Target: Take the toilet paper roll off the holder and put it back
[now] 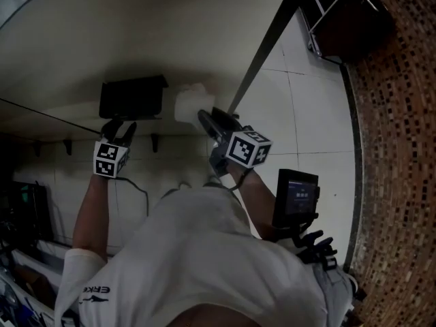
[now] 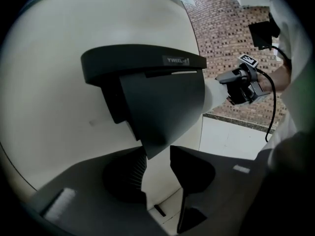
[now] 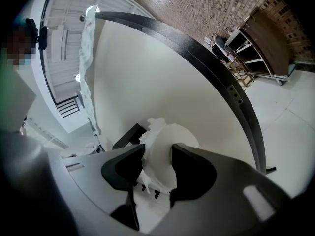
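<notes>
white shirt (image 1: pixel 204 251) is filling the bottom of the head view. right tool (image 3: pixel 158 163) is clamping the toilet paper roll (image 3: pixel 170 139), pads pressing on both sides, with a ragged sheet end sticking up at the top. in the head view the roll is sitting just right of the black holder (image 2: pixel 147 82), close against the cream wall (image 1: pixel 136 33). left tool (image 2: pixel 157 156) is standing open, the holder cover's lower corner poking between its jaws without being pinched. the cover is hiding most of the roll from the left side. can't tell whether the roll is riding on the holder's bar. head view is running dark, so roll edges are blurring there.
</notes>
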### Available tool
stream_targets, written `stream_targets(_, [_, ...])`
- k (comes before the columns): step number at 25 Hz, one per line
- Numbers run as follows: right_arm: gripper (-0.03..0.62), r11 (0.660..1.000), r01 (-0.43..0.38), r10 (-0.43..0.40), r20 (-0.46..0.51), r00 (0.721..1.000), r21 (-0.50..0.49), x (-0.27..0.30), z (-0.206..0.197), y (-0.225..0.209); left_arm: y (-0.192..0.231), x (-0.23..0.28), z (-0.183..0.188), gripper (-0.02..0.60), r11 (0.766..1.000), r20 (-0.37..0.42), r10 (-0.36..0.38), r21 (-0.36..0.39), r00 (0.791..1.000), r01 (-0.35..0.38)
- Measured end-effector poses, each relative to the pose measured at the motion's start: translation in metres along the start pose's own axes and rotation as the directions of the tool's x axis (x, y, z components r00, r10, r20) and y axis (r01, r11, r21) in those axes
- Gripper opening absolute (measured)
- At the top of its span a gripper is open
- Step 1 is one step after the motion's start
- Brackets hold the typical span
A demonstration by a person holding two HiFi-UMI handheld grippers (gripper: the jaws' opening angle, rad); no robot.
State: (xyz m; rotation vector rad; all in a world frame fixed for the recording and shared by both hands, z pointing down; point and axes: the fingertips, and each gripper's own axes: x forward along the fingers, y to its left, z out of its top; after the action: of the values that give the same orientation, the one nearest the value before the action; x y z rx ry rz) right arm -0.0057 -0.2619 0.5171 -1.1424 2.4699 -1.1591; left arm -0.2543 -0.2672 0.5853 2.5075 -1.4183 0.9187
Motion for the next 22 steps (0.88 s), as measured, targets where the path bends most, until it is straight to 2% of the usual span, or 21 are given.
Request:
stream_targets(3, [0.184, 1.000, -0.010, 0.010, 0.000, 1.000, 0.002, 0.001, -0.001, 0.001, -0.001, -0.003, -0.003, 0.118, 1.000, -0.007, -0.010, 0.017, 1.000, 0.011])
stream_targets(12, [0.184, 0.998, -0.068, 0.069, -0.019, 0.997, 0.013, 0.006, -0.009, 0.012, -0.021, -0.032, -0.007, 0.121, 0.996, -0.056, -0.086, 0.021, 0.995, 0.087])
stream_targets(22, [0.184, 0.987, -0.158, 0.158, -0.057, 0.986, 0.008, 0.017, -0.018, 0.033, -0.039, -0.062, -0.003, 0.132, 0.978, -0.166, -0.205, -0.001, 0.965, 0.208])
